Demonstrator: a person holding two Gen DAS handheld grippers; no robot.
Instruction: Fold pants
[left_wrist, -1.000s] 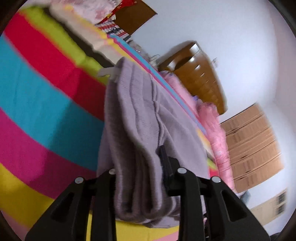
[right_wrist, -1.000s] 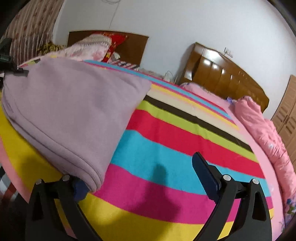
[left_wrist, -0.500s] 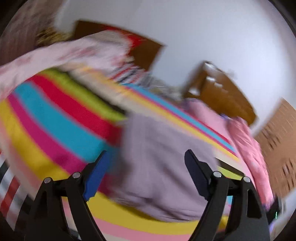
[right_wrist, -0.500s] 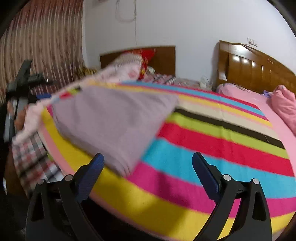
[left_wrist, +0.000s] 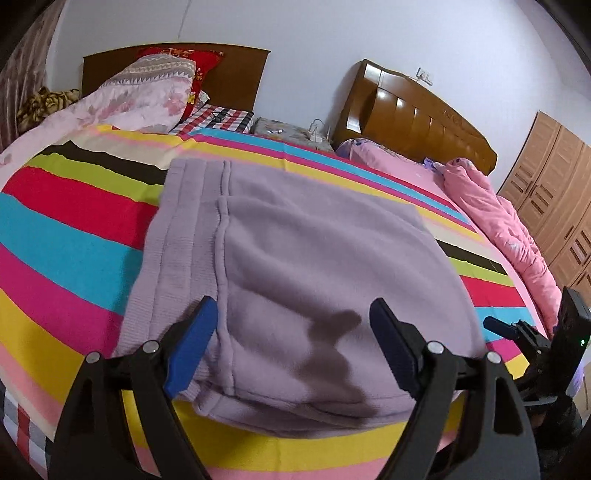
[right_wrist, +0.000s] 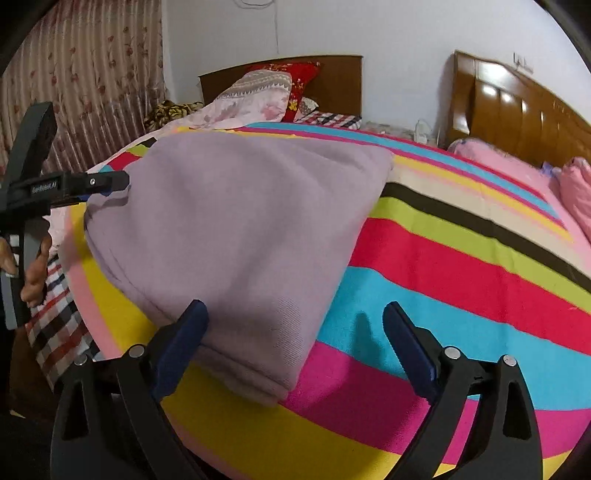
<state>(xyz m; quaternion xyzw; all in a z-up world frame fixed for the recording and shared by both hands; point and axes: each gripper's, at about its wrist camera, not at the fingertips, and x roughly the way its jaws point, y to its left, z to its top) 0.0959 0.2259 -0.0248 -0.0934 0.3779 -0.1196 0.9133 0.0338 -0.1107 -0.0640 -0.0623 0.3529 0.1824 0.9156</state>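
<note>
Now folded pants (left_wrist: 295, 266) — claws apart.

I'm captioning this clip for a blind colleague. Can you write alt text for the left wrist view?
Folded lilac pants lie flat on a bed with a bright striped bedspread, seen between the open fingers of the left gripper, which holds nothing. The right gripper shows at the right edge; two wooden headboards stand against the white wall behind.

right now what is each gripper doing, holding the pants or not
Left gripper: open, holding nothing, above the folded pants.
Right gripper: open, holding nothing, at the near corner of the pants.
</note>
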